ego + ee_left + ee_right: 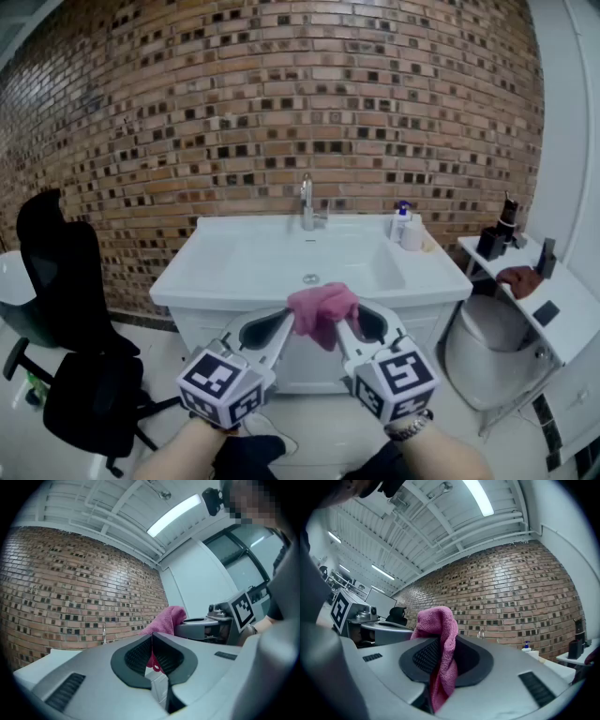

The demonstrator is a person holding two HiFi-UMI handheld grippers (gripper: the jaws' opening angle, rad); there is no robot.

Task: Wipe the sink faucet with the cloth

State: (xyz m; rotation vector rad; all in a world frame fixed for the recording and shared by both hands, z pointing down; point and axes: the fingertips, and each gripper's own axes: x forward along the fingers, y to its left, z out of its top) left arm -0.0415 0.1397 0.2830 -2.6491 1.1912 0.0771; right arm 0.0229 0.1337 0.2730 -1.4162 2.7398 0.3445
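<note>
Ahead, white sink (202, 267); pink cloth (436, 620) in right tool (443, 656).

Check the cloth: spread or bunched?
Bunched. The cloth is a crumpled pink wad, pinched between the right gripper and the left gripper, both shut on it.

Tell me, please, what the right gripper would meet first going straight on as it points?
Past the cloth it grips, the right gripper would probably reach the faucet, or the brick wall behind it; depth unclear.
</note>
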